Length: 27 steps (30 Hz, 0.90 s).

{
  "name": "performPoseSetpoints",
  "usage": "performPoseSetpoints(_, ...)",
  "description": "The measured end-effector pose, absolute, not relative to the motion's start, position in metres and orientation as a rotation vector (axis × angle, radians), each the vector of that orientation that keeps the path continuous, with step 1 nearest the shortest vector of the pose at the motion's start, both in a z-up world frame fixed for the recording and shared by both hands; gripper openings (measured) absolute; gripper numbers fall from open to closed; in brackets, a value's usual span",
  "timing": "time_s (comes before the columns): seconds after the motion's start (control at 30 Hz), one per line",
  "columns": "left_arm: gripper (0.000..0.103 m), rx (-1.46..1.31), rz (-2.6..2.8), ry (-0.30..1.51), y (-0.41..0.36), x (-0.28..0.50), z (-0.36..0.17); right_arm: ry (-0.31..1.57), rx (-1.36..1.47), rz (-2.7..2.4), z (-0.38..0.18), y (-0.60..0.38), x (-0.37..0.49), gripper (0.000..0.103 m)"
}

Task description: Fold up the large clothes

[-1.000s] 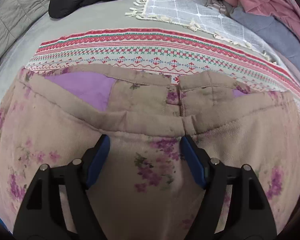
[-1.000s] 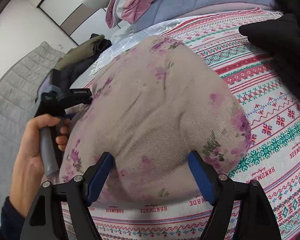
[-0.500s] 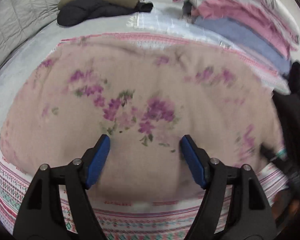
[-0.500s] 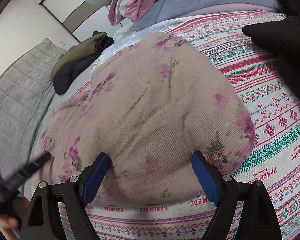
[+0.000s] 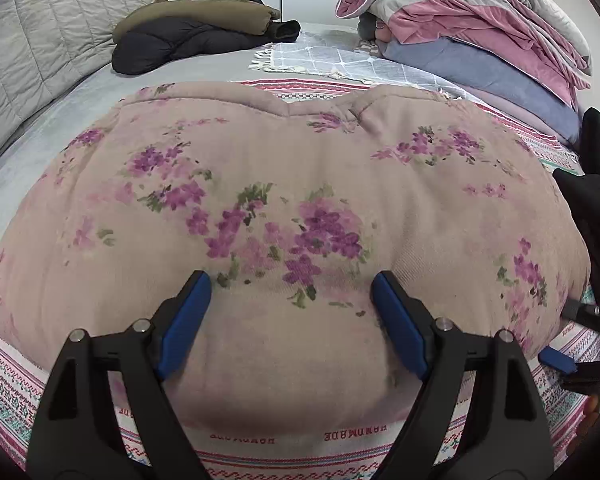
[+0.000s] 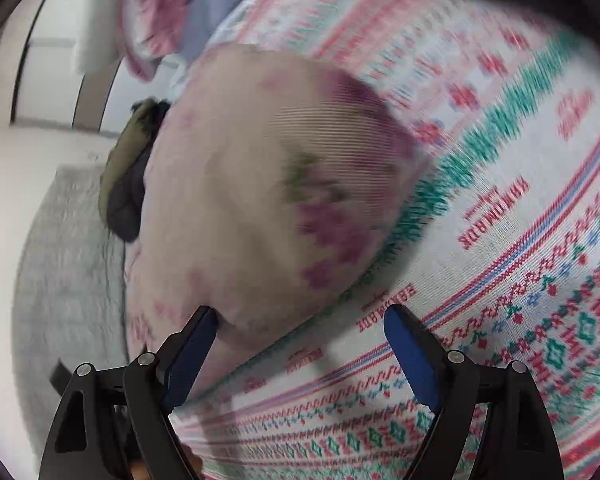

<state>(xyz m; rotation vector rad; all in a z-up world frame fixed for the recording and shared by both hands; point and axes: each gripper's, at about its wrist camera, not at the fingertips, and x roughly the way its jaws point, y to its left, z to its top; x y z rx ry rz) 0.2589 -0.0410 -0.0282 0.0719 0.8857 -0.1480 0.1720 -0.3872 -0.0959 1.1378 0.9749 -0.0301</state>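
Folded clothes on a bed

The folded garment [image 5: 300, 200] lies mid-frame on a blanket [image 5: 16, 380]; jackets [image 5: 188, 36] upper left, bedding pile [image 5: 480, 32] upper right.

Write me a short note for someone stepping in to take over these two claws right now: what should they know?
Left claw: open, holding nothing, jaws just opened wider; it hangs over the near edge of the flowered garment.
Right claw: open, empty, at the garment's corner; its view is blurred.
The garment lies folded into a thick bundle on the patterned blanket.
Done: at least one fold, both claws let go.
Left: possibly one more fold or a tidy, then the dark jackets at the far end of the bed.
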Motion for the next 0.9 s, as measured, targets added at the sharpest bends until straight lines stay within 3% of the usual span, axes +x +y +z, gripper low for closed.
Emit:
performPoseSetpoints(0.13, 0.084, 0.071, -0.146, 0.880, -0.041, 0.257, -0.028, 0.803, 1.225, -0.028, -0.098, -0.398, 0.170, 0.087)
performPoseSetpoints(0.57, 0.084, 0.060, -0.148, 0.876, -0.039, 0.257, -0.027, 0.659, 1.140, -0.060, -0.099, -0.381, 0.208, 0.092)
performPoseSetpoints(0.63, 0.084, 0.059, -0.148, 0.874, -0.038, 0.257, -0.027, 0.641, 1.152, -0.042, -0.098, -0.382, 0.210, 0.086)
performPoseSetpoints(0.7, 0.084, 0.056, -0.147, 0.875, -0.039, 0.257, -0.027, 0.617, 1.193, -0.020, -0.095, -0.386, 0.204, 0.054)
performPoseSetpoints(0.77, 0.084, 0.052, -0.141, 0.875, -0.038, 0.257, -0.027, 0.586, 1.131, -0.002, -0.075, -0.383, 0.199, 0.047)
performPoseSetpoints(0.9, 0.084, 0.055, -0.136, 0.878, -0.039, 0.258, -0.027, 0.536, 0.931, -0.012, -0.039, -0.356, 0.199, 0.046)
